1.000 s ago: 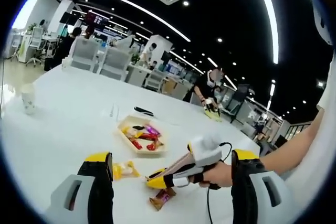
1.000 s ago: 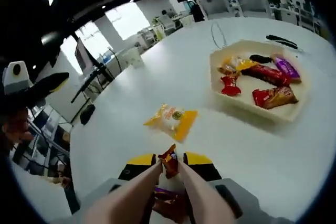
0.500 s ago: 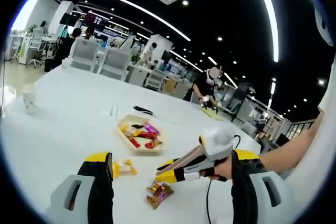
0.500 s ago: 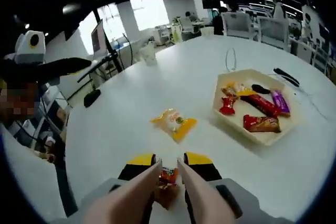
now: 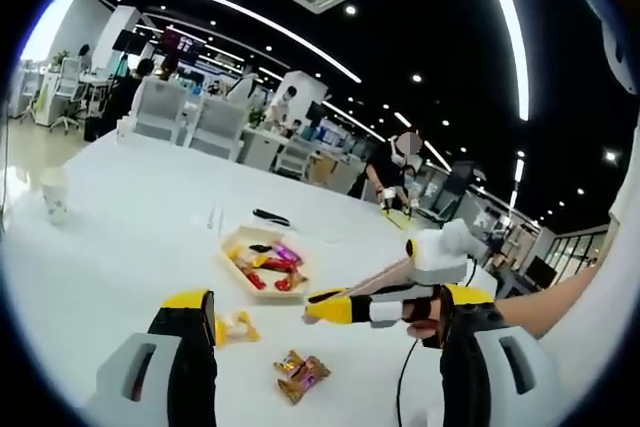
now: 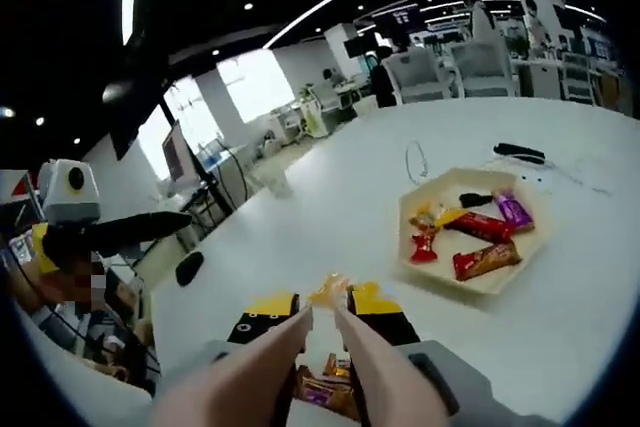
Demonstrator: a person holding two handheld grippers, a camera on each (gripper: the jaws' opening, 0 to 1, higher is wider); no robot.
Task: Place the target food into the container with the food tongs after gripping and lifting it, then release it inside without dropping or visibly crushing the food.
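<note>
Here, in the left gripper view, the left gripper (image 5: 315, 347) stands wide with nothing between its jaws. The right gripper (image 5: 325, 307) comes in from the right, holding the tongs (image 5: 370, 284), whose tips are raised above the table (image 5: 120, 237). A brown snack (image 5: 300, 374) lies on the table below and apart from those tips. A yellow packet (image 5: 235, 326) lies just beside the left jaw. The tray (image 5: 262, 259), already holding several wrapped sweets, sits farther off.

In the right gripper view, the tongs (image 6: 320, 347) rise from the bottom with their arms narrow, near each other at the tips. I cannot tell whether they pinch anything; the yellow packet (image 6: 328, 289) shows just past the tips. The brown snack (image 6: 325, 387) lies on the table beneath the arms, not between them. The tray (image 6: 470, 287) lies well to the right.

The risk, as I judge it, is that the tongs go to the tray carrying nothing, since the snack lies loose below. A hurried re-grip could also skid the slippery wrapper away or squeeze it too hard.
</note>
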